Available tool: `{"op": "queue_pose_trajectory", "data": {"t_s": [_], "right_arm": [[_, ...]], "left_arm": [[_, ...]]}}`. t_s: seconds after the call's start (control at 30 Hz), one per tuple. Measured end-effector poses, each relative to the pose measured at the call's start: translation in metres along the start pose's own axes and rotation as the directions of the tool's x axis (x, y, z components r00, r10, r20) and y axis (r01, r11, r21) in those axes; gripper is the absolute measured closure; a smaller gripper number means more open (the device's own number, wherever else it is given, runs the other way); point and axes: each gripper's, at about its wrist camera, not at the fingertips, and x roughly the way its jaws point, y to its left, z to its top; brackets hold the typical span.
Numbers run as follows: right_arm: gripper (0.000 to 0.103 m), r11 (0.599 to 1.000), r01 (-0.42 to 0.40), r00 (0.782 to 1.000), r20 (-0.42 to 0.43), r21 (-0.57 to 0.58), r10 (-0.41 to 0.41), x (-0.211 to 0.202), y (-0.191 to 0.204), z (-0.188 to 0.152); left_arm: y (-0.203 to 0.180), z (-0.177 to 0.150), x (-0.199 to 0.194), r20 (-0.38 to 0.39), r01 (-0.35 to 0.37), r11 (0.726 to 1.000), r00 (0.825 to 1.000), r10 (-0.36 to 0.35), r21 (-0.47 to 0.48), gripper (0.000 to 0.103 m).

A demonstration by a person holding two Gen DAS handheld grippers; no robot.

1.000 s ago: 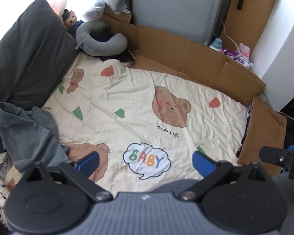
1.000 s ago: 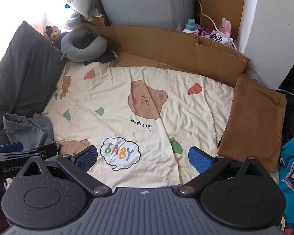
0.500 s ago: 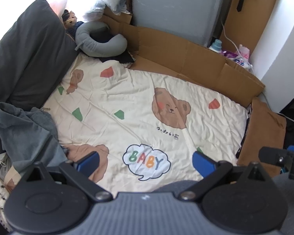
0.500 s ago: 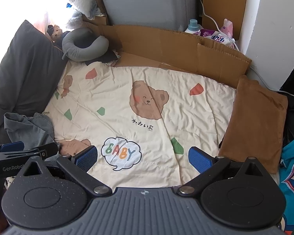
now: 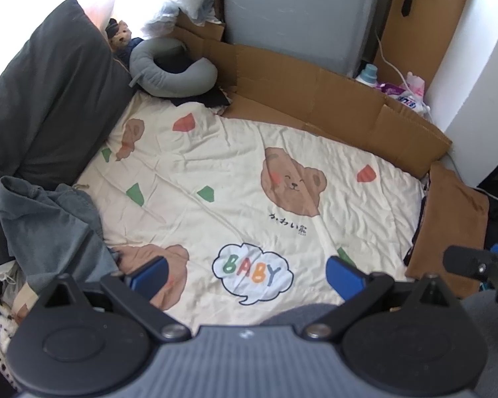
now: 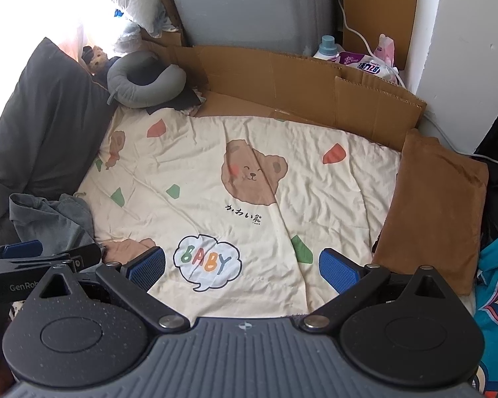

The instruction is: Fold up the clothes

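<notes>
A crumpled grey-blue garment (image 5: 46, 229) lies in a heap at the left edge of the bed, on the cream bear-print quilt (image 5: 235, 179); it also shows in the right wrist view (image 6: 53, 222). My left gripper (image 5: 247, 275) is open and empty, held above the quilt's near edge, the garment just left of its left finger. My right gripper (image 6: 242, 270) is open and empty above the "BABY" print (image 6: 207, 262). The left gripper's side shows at the left of the right wrist view (image 6: 33, 258).
A dark grey pillow (image 5: 46, 99) leans at the left. A grey neck pillow (image 5: 169, 73) and a small plush bear (image 5: 121, 34) lie at the back. Cardboard sheets (image 5: 332, 99) line the far side. A brown cushion (image 6: 438, 212) lies at the right.
Both grippers have drifted slightly, so the scene sits a little lower in both views. Both stay open and empty. The garment has not moved.
</notes>
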Motion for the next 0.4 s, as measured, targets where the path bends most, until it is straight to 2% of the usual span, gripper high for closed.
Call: {"op": "queue_pose_trajectory", "data": {"t_s": [0.4], "right_arm": [[0.001, 1.000, -0.007, 1.000, 0.001, 0.009, 0.007, -0.0009, -0.0001, -0.0002]], "left_arm": [[-0.0017, -0.0006, -0.0016, -0.006, -0.007, 1.000, 1.000, 0.007, 0.002, 0.001]]}}
